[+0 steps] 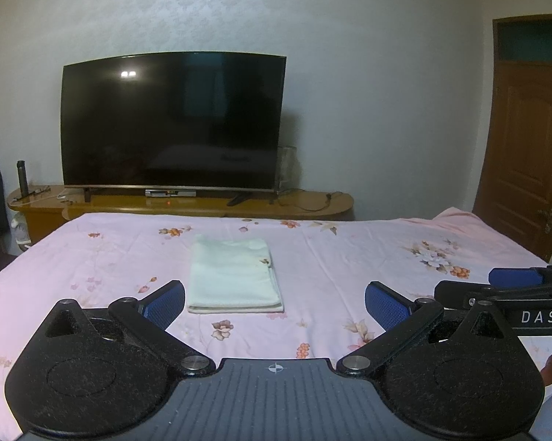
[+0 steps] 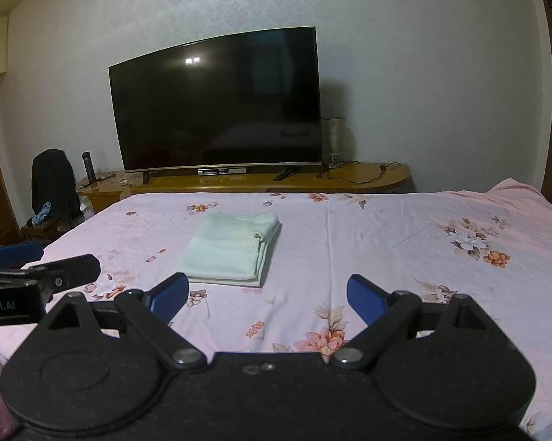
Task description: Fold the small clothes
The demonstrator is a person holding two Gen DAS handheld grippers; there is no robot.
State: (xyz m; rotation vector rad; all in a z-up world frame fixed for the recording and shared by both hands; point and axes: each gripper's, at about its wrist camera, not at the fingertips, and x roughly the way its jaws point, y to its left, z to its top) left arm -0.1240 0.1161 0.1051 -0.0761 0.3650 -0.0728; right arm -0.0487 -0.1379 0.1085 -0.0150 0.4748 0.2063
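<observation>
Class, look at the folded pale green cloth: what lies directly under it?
The folded pale green cloth rests on the pink floral bedsheet, which shows all around it. The sheet's pattern beneath the cloth is covered, and anything tucked between its layers cannot be seen.

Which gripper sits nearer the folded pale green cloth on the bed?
Left, by a little. The left gripper faces the folded cloth almost straight on, open and not touching it. The right gripper hangs open to the cloth's right, so the cloth appears ahead and left.
</observation>
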